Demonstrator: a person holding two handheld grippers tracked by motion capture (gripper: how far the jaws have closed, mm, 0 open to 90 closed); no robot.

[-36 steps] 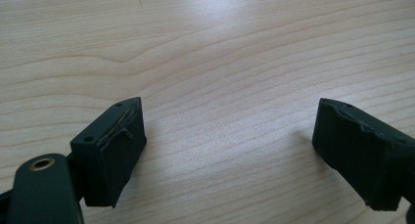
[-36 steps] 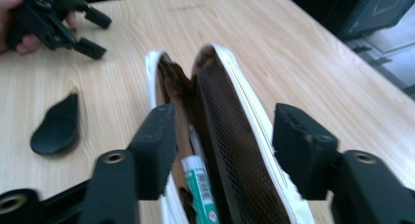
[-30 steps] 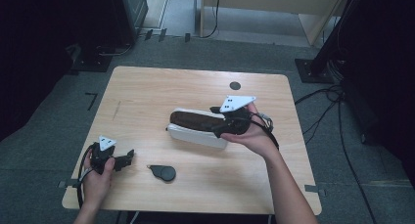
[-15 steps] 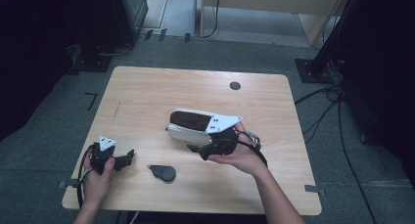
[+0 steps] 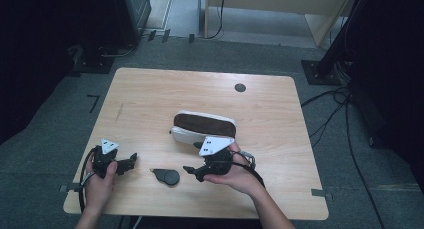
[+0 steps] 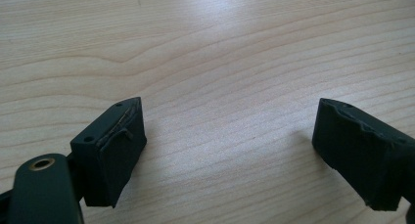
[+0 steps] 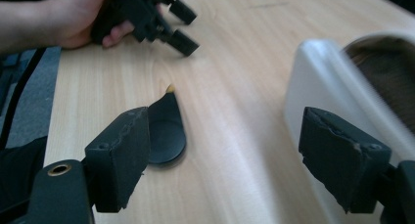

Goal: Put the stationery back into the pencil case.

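Table (image 5: 150, 104) holds a white case (image 5: 202, 129) in its middle. Right gripper (image 5: 194, 171), fingers spread and empty, reaches for the small black piece (image 5: 166, 176) near the front edge. Left gripper (image 5: 131, 160) waits, released. Next, probably close on it.

Count, all referenced to the wooden table (image 5: 150, 104):

- Tables: 1.
- Handheld two-jaw grippers: 2. Left gripper (image 5: 131, 161) sits over the table's near-left corner, jaws spread apart with bare wood between them. Right gripper (image 5: 192, 171) sits over the near edge, right of centre, jaws also spread.
- Hands: 2, one per gripper, left hand (image 5: 99, 181) and right hand (image 5: 235, 174).
- White case with a dark brown interior (image 5: 204, 128): 1, at the table's middle.
- Flat black teardrop-shaped piece (image 5: 166, 176): 1, on the table between the two grippers, near the front edge.
- Small dark round disc (image 5: 240, 87): 1, near the table's far edge.
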